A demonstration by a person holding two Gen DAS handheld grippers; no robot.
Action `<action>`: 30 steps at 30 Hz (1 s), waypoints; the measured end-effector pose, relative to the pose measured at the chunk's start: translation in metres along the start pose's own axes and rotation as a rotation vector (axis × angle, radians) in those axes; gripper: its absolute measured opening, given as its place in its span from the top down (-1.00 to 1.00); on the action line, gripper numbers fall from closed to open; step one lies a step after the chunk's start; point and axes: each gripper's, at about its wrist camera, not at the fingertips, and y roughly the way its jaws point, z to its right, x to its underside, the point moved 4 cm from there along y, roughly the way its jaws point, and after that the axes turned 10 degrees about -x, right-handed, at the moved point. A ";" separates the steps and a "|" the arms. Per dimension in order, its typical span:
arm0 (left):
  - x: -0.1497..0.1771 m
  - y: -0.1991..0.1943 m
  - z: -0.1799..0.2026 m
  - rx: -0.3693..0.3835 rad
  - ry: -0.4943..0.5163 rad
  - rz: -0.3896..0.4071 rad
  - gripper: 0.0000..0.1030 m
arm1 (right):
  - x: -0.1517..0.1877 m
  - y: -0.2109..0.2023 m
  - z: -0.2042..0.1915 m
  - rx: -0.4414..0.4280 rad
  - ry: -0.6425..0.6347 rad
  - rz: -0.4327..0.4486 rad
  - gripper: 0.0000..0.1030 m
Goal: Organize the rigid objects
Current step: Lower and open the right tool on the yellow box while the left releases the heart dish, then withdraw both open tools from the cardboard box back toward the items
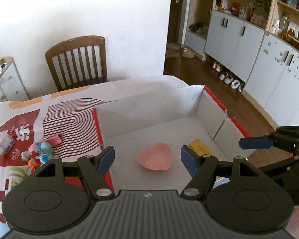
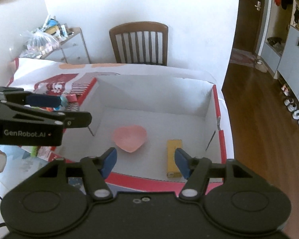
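Note:
A red-edged white cardboard box (image 1: 199, 103) (image 2: 209, 99) stands on the table. Inside it lie a pink heart-shaped dish (image 1: 155, 156) (image 2: 130, 137) and a yellow flat box (image 1: 200, 146) (image 2: 172, 149). My left gripper (image 1: 147, 160) is open and empty, above the box's near edge with the dish between its fingers in view. My right gripper (image 2: 145, 162) is open and empty, over the box's near edge next to the yellow box. Small toys (image 1: 38, 153) and a pink item (image 1: 53, 139) lie on the cloth to the left of the box.
A patterned red and white cloth (image 1: 29, 123) covers the table. A white packet (image 1: 4, 144) and a green-labelled tub (image 1: 17, 176) lie at the left. A wooden chair (image 1: 77, 59) (image 2: 139, 41) stands behind the table. Cabinets (image 1: 249, 45) line the right wall.

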 end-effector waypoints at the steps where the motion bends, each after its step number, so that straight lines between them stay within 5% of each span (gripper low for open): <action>1: 0.003 -0.005 -0.001 -0.002 -0.003 0.009 -0.41 | 0.001 -0.003 -0.002 -0.003 -0.005 0.009 -0.43; 15: 0.040 -0.056 -0.026 -0.028 -0.042 0.089 -0.48 | 0.016 -0.039 -0.023 -0.008 0.020 0.135 -0.68; 30: 0.076 -0.081 -0.094 -0.019 -0.110 0.107 -0.65 | 0.026 -0.039 -0.094 -0.022 0.002 0.240 -0.99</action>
